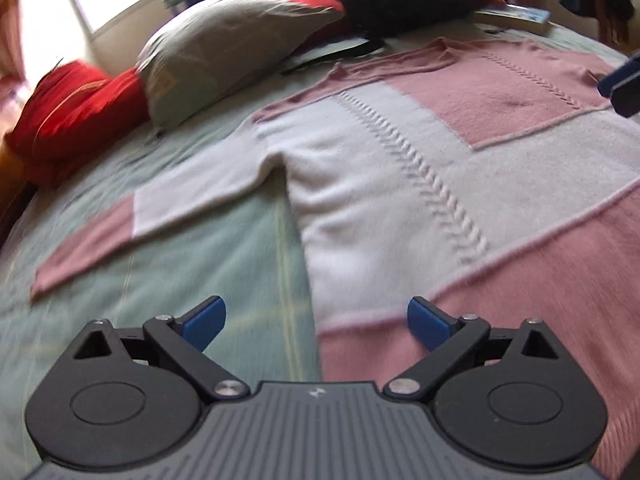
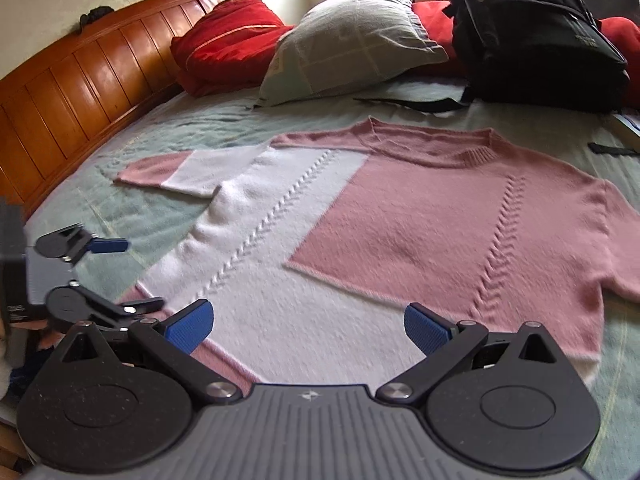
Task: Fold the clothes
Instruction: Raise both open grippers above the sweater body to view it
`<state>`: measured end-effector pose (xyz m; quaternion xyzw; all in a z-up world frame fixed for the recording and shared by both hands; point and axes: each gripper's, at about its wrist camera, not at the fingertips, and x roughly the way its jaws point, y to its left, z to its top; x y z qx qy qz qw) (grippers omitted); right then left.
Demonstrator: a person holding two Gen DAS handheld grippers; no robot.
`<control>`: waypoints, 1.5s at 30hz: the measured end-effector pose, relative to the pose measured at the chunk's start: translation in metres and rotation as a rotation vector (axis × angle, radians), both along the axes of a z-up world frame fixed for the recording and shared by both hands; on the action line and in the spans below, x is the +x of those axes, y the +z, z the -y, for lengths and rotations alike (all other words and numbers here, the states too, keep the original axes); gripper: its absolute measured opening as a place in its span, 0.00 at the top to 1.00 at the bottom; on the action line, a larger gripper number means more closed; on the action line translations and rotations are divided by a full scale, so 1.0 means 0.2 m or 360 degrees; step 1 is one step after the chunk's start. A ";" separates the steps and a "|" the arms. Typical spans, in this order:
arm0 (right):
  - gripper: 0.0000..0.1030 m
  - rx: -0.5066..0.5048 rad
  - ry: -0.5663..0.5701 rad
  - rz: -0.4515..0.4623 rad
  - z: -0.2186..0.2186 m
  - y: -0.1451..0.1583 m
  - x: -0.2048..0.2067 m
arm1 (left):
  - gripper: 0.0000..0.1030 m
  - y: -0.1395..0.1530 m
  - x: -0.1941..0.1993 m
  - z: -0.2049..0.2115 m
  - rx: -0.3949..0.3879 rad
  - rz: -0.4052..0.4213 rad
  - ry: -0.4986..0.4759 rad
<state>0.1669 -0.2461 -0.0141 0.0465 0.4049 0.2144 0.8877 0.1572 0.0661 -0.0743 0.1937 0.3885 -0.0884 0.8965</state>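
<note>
Right-wrist view shows a pink and white cable-knit sweater [image 2: 360, 216] spread flat, front up, on a pale green checked bedspread [image 2: 132, 200], collar toward the far pillows and hem nearest the camera. The right gripper [image 2: 308, 328] hovers above the hem with its blue-padded fingers wide apart, holding nothing. At the near left, the left gripper [image 2: 132, 276] sits by the sweater's left hem corner, also spread open and empty; in its own view, the left gripper [image 1: 316, 322] straddles the sweater's left side edge.

No fold looks begun. The main risk, as I judge it, is a pinch that catches only the top knit layer, or drags in the bedspread beneath, so the fold comes up lopsided. The soft knit may also stretch or slip if the grippers lift unevenly. A black backpack [image 2: 536, 36] and a grey-green pillow [image 2: 352, 44] sit just beyond the collar and could snag a sleeve swung that way.
</note>
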 end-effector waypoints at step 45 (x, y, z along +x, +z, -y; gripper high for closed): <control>0.00 -0.0316 0.0093 -0.0019 -0.08 -0.29 -0.22 | 0.03 -0.02 -0.39 0.20 -0.0444 -0.0063 0.0167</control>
